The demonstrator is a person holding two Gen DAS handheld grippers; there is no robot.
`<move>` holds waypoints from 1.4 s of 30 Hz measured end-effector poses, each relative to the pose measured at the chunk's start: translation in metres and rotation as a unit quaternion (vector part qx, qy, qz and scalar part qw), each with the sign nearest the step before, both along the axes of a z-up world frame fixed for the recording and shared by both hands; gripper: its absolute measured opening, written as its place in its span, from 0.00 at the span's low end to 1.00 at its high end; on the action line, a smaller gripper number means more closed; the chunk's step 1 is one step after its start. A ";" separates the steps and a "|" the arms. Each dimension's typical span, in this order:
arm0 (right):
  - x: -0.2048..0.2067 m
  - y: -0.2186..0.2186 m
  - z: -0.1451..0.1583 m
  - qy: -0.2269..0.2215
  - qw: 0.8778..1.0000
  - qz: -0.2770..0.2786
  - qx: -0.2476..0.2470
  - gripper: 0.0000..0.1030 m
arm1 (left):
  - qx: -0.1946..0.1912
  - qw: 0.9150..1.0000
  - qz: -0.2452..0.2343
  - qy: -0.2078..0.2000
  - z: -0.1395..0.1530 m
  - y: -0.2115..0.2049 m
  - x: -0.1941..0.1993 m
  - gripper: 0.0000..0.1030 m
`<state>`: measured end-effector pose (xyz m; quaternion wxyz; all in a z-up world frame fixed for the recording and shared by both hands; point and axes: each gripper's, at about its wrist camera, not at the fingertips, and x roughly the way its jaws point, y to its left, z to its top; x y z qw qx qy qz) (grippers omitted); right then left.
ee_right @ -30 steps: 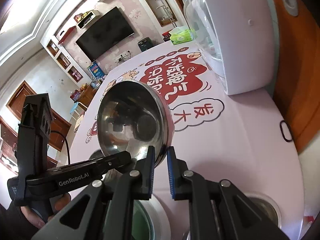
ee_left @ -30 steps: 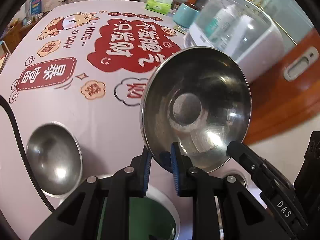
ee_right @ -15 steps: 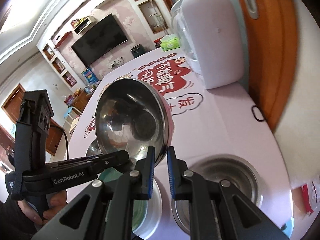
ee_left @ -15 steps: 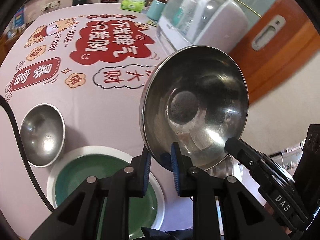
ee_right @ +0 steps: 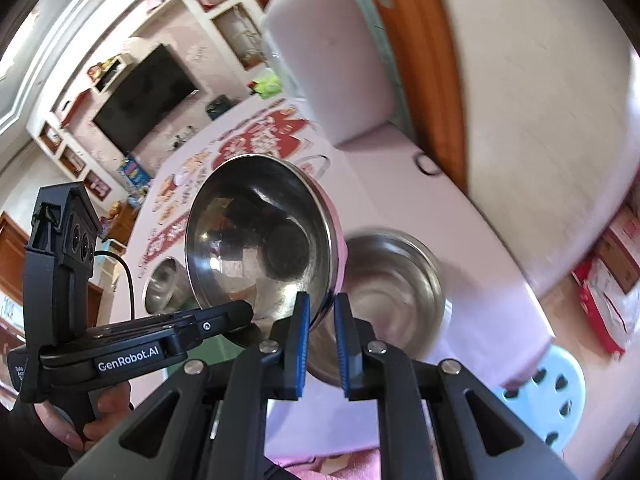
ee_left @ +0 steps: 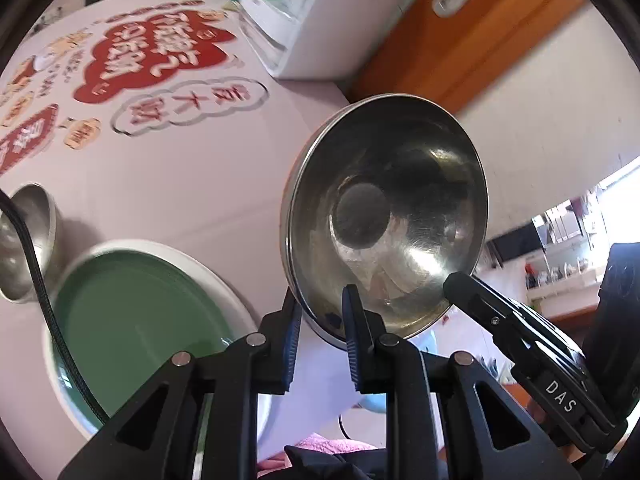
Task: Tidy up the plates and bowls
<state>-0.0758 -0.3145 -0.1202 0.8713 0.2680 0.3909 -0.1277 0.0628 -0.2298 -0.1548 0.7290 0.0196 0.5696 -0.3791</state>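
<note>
A shiny steel bowl (ee_left: 384, 216) hangs tilted in the air, its hollow facing both cameras. My left gripper (ee_left: 322, 312) is shut on its lower rim, one pad inside and one outside. My right gripper (ee_right: 322, 312) is shut on the same bowl (ee_right: 260, 236) at another spot on the rim. In the right wrist view a larger steel bowl (ee_right: 392, 280) rests on the pink table just behind and below the held one. A green plate with a white rim (ee_left: 132, 320) and a small steel bowl (ee_left: 28, 240) lie to the left.
A white appliance (ee_left: 320, 20) stands at the back of the table (ee_left: 180, 184), next to an orange wooden door (ee_left: 460, 40). The table's edge runs close under the held bowl. Beyond it are a pale blue stool (ee_right: 548, 392) and a red-and-white bag (ee_right: 612, 280).
Both grippers carried the bowl together toward the table's near right corner. The large steel bowl came into view beneath it, and the green plate and small bowl slid off to the left.
</note>
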 end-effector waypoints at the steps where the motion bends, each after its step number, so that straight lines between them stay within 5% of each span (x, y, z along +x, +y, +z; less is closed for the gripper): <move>1: -0.005 -0.002 -0.001 0.005 1.000 -0.007 0.003 0.11 | 0.002 1.000 -0.008 0.007 -0.004 -0.004 -0.004 0.18; 21: -0.034 -0.013 -0.025 0.061 0.997 -0.045 0.029 0.13 | 0.030 0.997 -0.038 0.057 -0.021 -0.026 -0.034 0.24; 42: 0.012 0.022 -0.012 0.033 0.999 0.006 0.021 0.15 | -0.018 1.000 0.016 0.000 0.008 0.038 -0.009 0.30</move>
